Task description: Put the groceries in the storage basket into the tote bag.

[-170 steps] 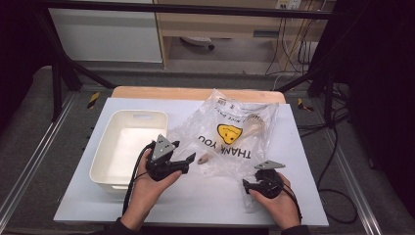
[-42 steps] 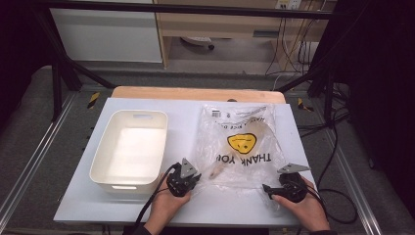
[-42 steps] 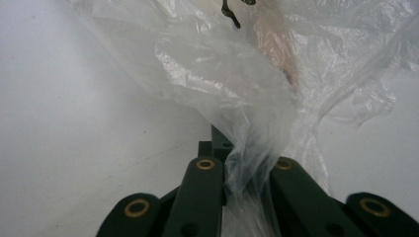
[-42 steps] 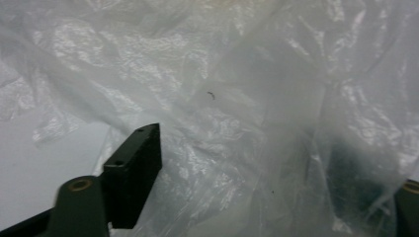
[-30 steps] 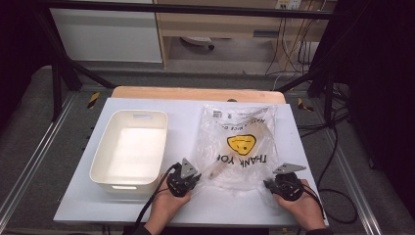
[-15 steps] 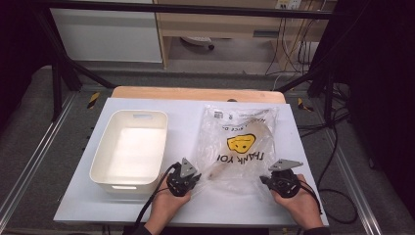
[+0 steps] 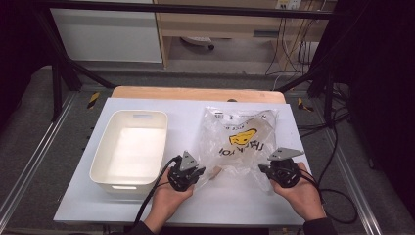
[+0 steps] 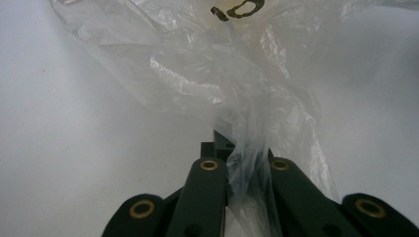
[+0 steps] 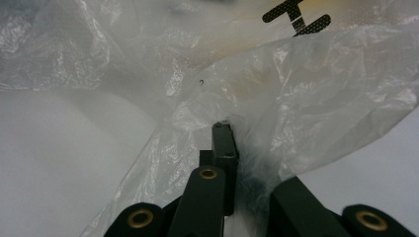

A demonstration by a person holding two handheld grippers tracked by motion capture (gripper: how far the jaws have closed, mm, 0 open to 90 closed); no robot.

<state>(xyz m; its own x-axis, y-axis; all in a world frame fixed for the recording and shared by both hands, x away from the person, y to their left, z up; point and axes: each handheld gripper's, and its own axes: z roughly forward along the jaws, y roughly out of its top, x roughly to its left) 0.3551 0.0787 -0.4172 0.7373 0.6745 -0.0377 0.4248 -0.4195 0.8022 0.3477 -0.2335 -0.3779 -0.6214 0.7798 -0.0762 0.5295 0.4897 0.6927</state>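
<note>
Since 5.7 s ago, both grippers drew back to the table's near edge. Left gripper (image 7: 192, 172) and right gripper (image 7: 270, 172) now pinch the plastic bag (image 7: 240, 142), which lies stretched flatter and squarer.

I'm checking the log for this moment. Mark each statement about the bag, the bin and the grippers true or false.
1. The left gripper pinches the plastic bag. True.
2. The white bin holds the bag. False: the bag lies on the table beside it.
3. The right gripper is at the bag's near right edge. True.
4. The bin sits right of the bag. False: left.
</note>
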